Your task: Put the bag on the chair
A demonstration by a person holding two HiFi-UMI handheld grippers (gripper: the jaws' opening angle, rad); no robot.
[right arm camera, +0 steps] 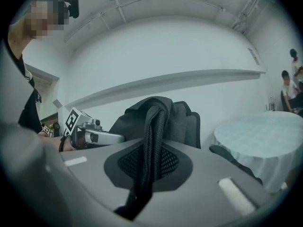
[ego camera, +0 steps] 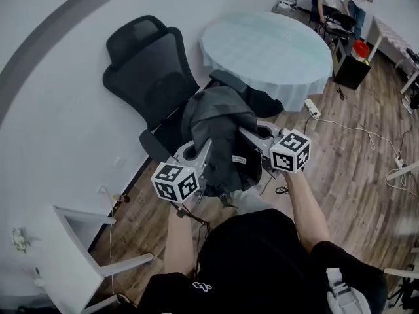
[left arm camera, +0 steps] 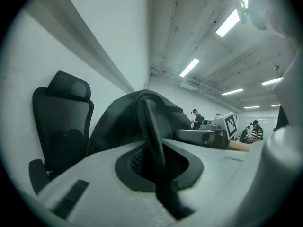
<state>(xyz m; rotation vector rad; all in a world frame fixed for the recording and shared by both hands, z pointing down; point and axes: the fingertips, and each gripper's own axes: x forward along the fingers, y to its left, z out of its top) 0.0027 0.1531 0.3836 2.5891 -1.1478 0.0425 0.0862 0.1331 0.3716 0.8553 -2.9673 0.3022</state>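
A dark grey bag (ego camera: 220, 133) hangs in the air in front of a black office chair (ego camera: 152, 64), over its seat. My left gripper (ego camera: 208, 148) is shut on one of the bag's straps (left arm camera: 152, 136). My right gripper (ego camera: 243, 135) is shut on the other, a mesh strap (right arm camera: 152, 141). Both straps run up between the closed jaws to the bag's body (left arm camera: 128, 122), which fills the middle of each gripper view (right arm camera: 147, 115). The chair's backrest (left arm camera: 64, 122) stands just behind the bag. The seat is mostly hidden by the bag.
A round table with a pale cloth (ego camera: 268, 44) stands right behind the chair, its edge close to the armrest (ego camera: 252, 93). A white wall (ego camera: 46, 110) lies to the left. A white stand (ego camera: 85, 241) is at the lower left. Cables (ego camera: 366, 136) cross the wooden floor; people (ego camera: 337, 5) are at the far right.
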